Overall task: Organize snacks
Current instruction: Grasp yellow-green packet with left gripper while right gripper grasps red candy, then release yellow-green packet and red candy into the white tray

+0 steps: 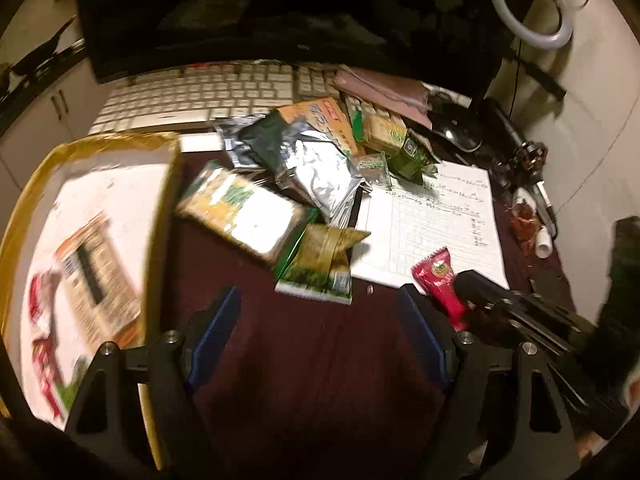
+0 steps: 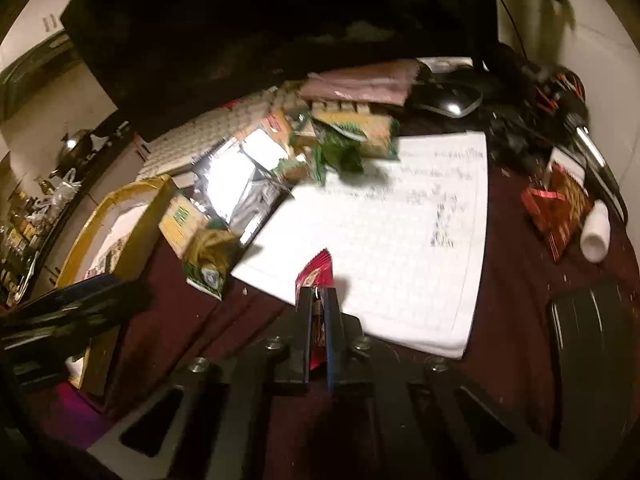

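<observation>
Right wrist view shows it nearest: my right gripper [image 2: 319,300] is closed on a small red snack packet [image 2: 316,272], its fingers [image 2: 304,320] pinching the wrapper edge-on so that the crimped top stands up just past the tips, over the near edge of the white notebook [image 2: 400,232]. From the left wrist view the same red snack packet [image 1: 438,280] hangs at the right gripper [image 1: 480,300], just right of my own right-hand finger. My left gripper [image 1: 320,320] is wide open with nothing between the blue pads [image 1: 218,320], hovering over bare dark-red table [image 1: 300,380]. I judge the packet very light and thin, its foil slick and crinkly, so a firm pinch on the flat sealed end should hold better than squeezing the filled middle, which could crush what is inside. To the left lies the gold-rimmed box [image 1: 24,208], open and shallow, probably where snacks belong. Farther out is the heap: a green sachet [image 1: 324,264] nearest, a yellow-green biscuit pack [image 1: 240,208] blurred beside the box wall, then a silver foil bag [image 1: 320,172], soft and puffy, slippery to grip anywhere but its seam. Beyond these sit an orange pack [image 1: 320,116] and more green packs [image 1: 388,132], against the white keyboard [image 1: 192,96] under the dark monitor [image 1: 240,12].
</observation>
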Demonstrator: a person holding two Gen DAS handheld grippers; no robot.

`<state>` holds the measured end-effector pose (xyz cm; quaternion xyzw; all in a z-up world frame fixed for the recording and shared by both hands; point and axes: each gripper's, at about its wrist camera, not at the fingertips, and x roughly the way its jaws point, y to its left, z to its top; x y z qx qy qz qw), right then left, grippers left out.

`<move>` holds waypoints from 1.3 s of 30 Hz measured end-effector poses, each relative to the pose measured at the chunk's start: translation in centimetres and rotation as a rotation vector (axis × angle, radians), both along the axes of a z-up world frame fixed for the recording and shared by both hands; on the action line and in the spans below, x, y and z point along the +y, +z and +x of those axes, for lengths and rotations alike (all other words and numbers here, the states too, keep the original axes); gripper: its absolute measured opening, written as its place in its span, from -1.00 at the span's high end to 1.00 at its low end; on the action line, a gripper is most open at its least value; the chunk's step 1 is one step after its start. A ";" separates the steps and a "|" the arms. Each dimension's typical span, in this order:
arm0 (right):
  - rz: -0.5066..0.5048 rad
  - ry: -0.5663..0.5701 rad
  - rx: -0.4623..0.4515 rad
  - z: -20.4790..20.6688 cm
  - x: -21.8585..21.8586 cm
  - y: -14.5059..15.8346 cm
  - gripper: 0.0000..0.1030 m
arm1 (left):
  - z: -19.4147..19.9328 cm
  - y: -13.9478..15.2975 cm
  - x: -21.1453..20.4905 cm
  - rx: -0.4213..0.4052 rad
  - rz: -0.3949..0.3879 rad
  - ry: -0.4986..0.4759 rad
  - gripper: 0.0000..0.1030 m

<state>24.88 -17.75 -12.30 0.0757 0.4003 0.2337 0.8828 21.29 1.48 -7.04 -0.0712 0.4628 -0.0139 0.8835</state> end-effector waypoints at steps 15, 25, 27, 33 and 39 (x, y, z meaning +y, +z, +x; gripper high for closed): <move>0.003 0.062 -0.002 -0.6 0.2 -0.8 0.29 | 2.6 -2.4 -1.0 0.029 0.042 -0.033 0.31; -0.173 0.039 -0.054 -1.1 2.1 -1.2 0.67 | -3.6 -2.1 0.1 0.034 -0.073 -0.030 0.33; -0.156 0.042 -0.047 -1.4 2.2 -1.1 0.67 | -5.0 -1.5 1.3 0.018 -0.124 0.014 0.34; 0.029 0.179 -0.068 -3.7 2.8 1.4 0.68 | -9.2 2.2 7.0 -0.093 -0.190 0.183 0.34; 0.167 0.352 0.000 -4.1 7.0 3.0 0.68 | -11.3 3.6 13.5 -0.129 -0.160 0.358 0.34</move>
